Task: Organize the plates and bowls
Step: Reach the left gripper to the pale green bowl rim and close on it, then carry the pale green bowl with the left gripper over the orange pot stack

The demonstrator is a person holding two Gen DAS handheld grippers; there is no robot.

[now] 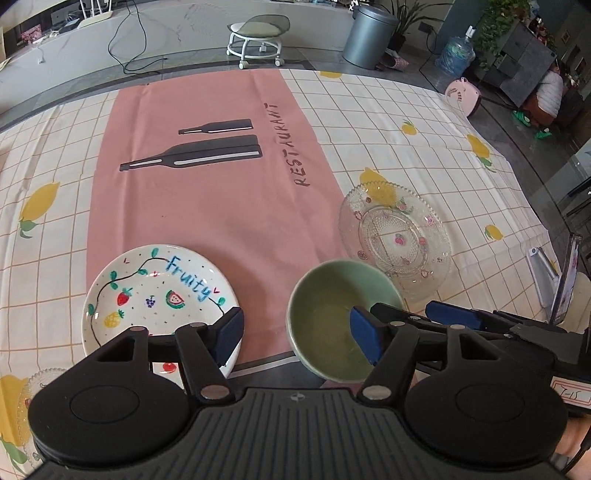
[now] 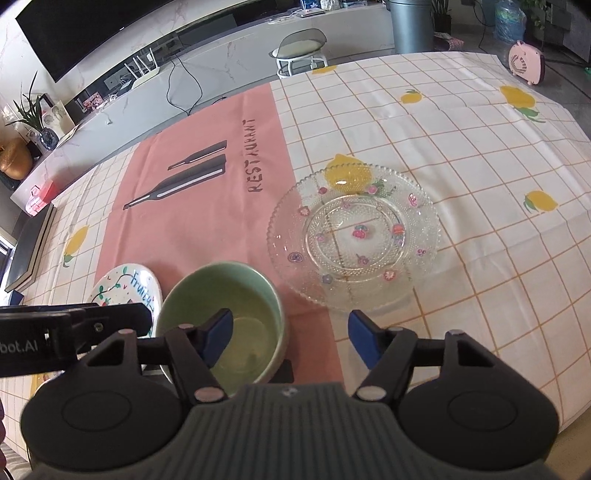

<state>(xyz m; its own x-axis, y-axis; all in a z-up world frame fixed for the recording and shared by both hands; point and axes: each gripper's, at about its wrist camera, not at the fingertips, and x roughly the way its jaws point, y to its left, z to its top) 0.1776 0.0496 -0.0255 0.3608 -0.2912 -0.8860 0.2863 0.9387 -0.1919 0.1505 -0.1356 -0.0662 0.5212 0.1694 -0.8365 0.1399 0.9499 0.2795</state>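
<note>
left gripper: jaws apart, nothing gripped; left finger over the fruit plate rim, right finger over the bowl
right gripper: jaws apart, nothing gripped; left finger inside the bowl, right finger outside over the cloth
bowl: green, upright, at table's near edge on pink runner
fruit plate: near edge, left of bowl
glass plate: right of bowl, further in from the near edge, on checked cloth

Home living room: wall TV, lemon tablecloth, potted plants.
</note>
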